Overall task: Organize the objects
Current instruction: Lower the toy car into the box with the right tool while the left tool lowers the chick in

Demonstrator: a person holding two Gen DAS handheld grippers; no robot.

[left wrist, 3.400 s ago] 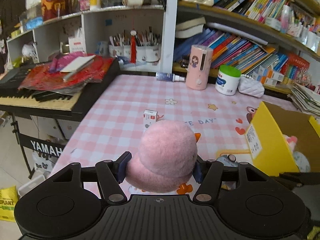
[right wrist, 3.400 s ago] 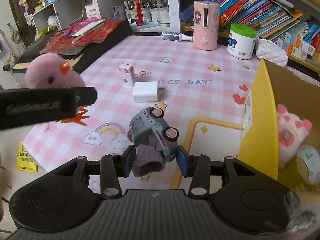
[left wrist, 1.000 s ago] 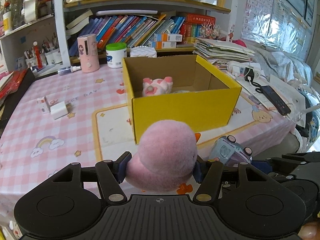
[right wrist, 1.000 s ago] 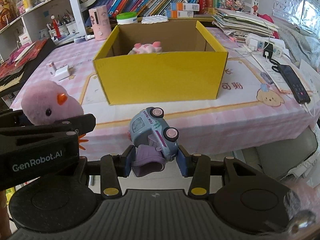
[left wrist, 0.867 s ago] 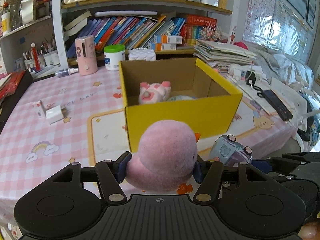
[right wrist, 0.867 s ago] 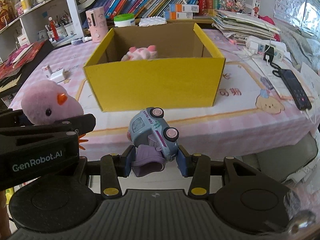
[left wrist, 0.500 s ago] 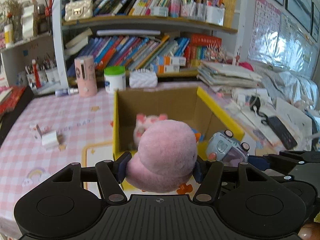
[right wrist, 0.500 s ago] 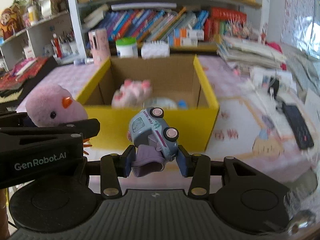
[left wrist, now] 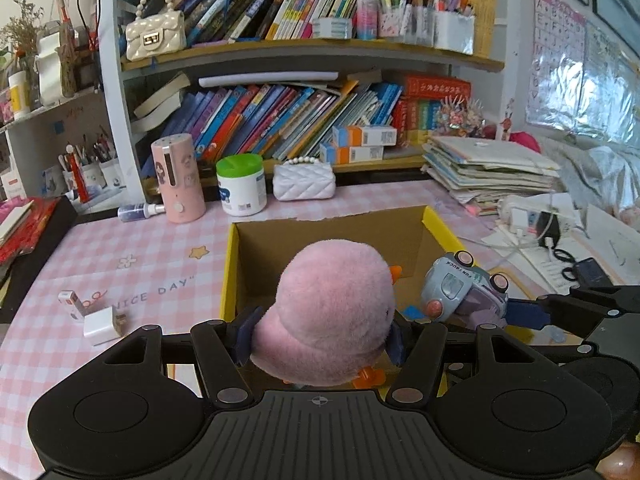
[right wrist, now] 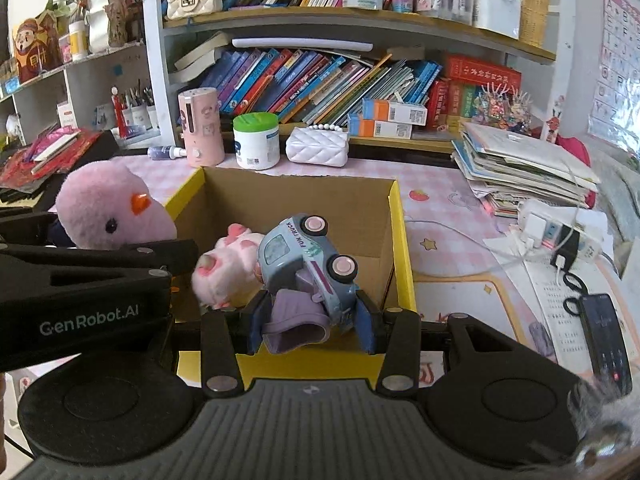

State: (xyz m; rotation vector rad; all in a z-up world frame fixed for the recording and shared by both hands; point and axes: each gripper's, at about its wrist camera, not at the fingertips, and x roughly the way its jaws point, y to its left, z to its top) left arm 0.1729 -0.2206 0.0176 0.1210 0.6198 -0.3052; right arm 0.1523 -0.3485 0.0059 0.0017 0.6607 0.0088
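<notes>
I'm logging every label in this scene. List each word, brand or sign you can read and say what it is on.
"FUN TRUCK": on the toy truck, in the right gripper.
"GenRobot.AI": on the side of the left gripper, seen from the right wrist.
"NICE DAY": on the pink tablecloth.
Alphabet letters: on the wall chart, mostly too warped to read.
Book spines, orange boxes and white jar: print too small to read.
</notes>
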